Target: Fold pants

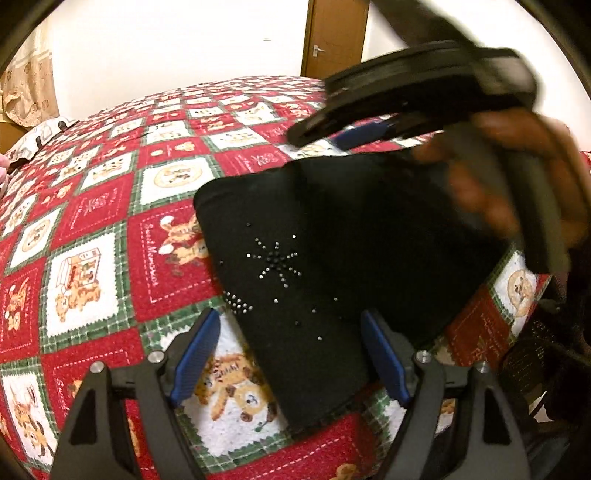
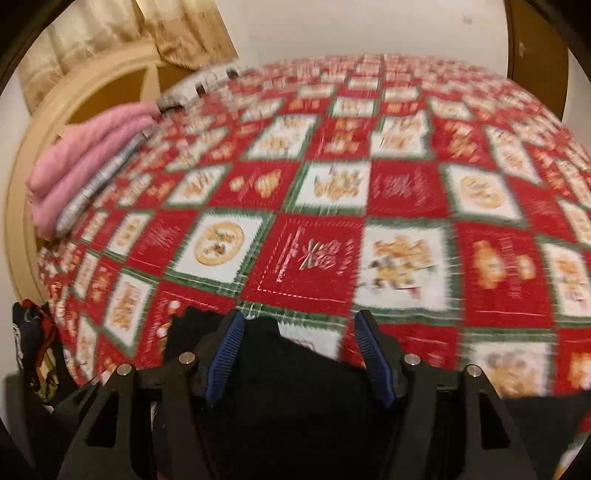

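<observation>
- In the left wrist view we see the black pants [image 1: 332,258] folded into a compact slab on the bed, their near end lying between the two blue pads of the left gripper [image 1: 291,354].
- That left gripper stands released: its jaws are spread wide, the pads clear of the cloth on both sides, with the pants' lower edge running through the gap.
- A starburst of small rhinestones [image 1: 275,260] sits on the top layer of the pants, with a second cluster near the left edge.
- Above the pants' far right part hangs the right gripper [image 1: 332,129], blurred, with a hand [image 1: 517,177] wrapped around its grip (the fingers are smeared by motion).
- In the right wrist view the right gripper [image 2: 299,350] also has its jaws apart; the black pants [image 2: 295,406] fill the space beneath and between them, but the pads do not press on the fabric.
- The pants rest on a red, white and green patchwork bedspread [image 1: 92,221] printed with teddy bears.
- Toward the head of the bed we find folded pink cloth [image 2: 85,158] lying on the spread, beside a pale curved headboard [image 2: 22,206].
- Beige curtains [image 2: 110,29] hang behind it, and a brown wooden door [image 1: 334,37] with a lever handle stands in the white wall beyond the bed.
</observation>
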